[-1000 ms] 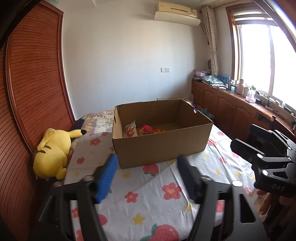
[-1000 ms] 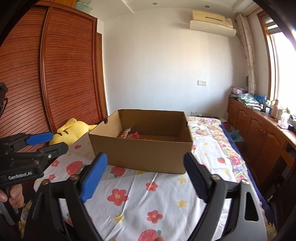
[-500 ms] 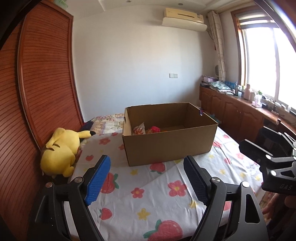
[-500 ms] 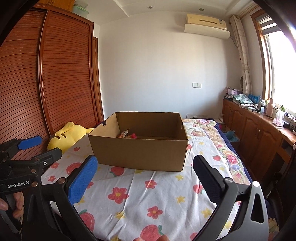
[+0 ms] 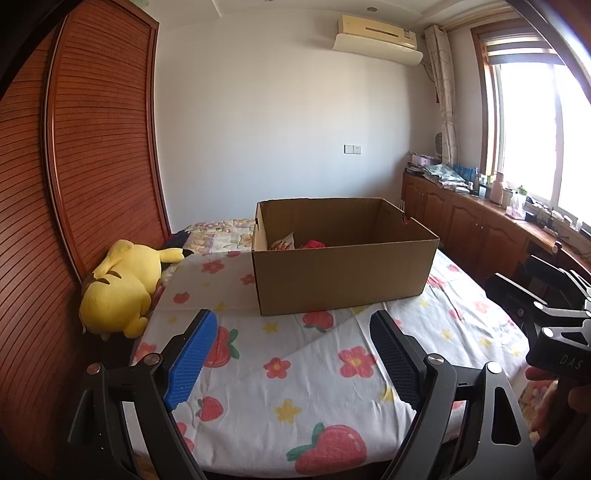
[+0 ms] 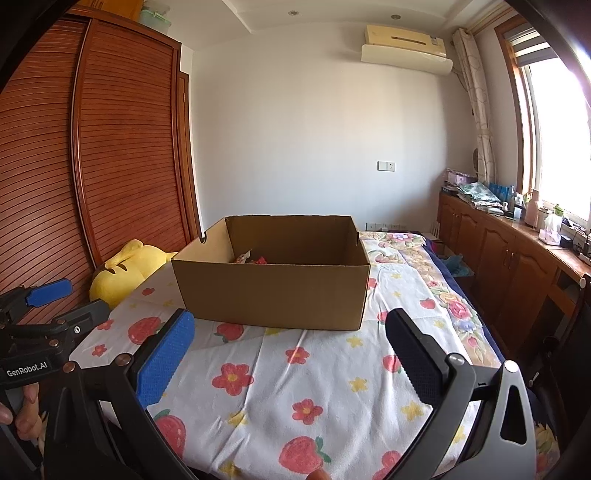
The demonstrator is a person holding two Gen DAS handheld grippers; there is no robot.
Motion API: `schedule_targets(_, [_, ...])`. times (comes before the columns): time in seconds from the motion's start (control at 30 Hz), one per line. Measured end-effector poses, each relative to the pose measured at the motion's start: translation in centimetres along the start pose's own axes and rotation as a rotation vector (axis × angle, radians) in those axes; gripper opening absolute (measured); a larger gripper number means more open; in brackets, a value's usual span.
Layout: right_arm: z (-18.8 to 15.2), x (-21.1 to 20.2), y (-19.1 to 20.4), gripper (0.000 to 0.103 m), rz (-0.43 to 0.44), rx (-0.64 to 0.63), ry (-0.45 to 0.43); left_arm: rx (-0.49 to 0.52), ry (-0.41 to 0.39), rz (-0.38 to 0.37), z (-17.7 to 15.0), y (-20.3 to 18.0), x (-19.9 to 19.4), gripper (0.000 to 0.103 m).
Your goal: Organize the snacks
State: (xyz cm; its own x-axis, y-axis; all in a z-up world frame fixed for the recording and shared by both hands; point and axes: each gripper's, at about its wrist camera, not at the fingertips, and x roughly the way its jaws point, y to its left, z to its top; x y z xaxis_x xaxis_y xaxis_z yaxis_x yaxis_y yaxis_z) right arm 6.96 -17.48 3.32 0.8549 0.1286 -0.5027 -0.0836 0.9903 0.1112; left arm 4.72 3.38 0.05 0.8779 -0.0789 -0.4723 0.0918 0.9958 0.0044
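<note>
The left gripper [image 5: 291, 354] hangs above the near edge of the bed, its blue-padded jaws opening and already wide, with nothing between them but the sheet below. The right gripper [image 6: 290, 354] is spread as wide, also empty, over the same near edge; a hand [image 6: 22, 413] grips the left tool's handle at the lower left of the right wrist view.

The bed [image 5: 295, 387] is covered by a white sheet printed with red flowers, strawberries and yellow stars, creased in a diagonal fold near the middle. An open brown cardboard box [image 5: 343, 266] stands on the sheet towards the middle of the bed, well beyond both grippers. Inside it, against its left wall, lie the snacks: a pale packet with orange print [image 5: 283, 242] and a red packet [image 5: 314, 243] just beside it.

A yellow plush toy [image 5: 118, 288] lies at the left edge of the bed, against the slatted reddish-brown wooden wardrobe doors [image 5: 99, 147]. The far wall is plain white, with a cream air conditioner [image 5: 376, 35] mounted high. Along the right side runs a low row of wooden cabinets [image 5: 469, 229] cluttered on top with small items, under a bright window [image 5: 532, 136] with a patterned curtain.
</note>
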Motion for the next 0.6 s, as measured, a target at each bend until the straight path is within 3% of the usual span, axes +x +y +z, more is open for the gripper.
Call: schedule_targets(0.6, [-0.29,0.02,-0.11,0.103,-0.010,0.002,0.000,-0.002,-0.009,0.009,-0.25,0.30,-0.68,0.087])
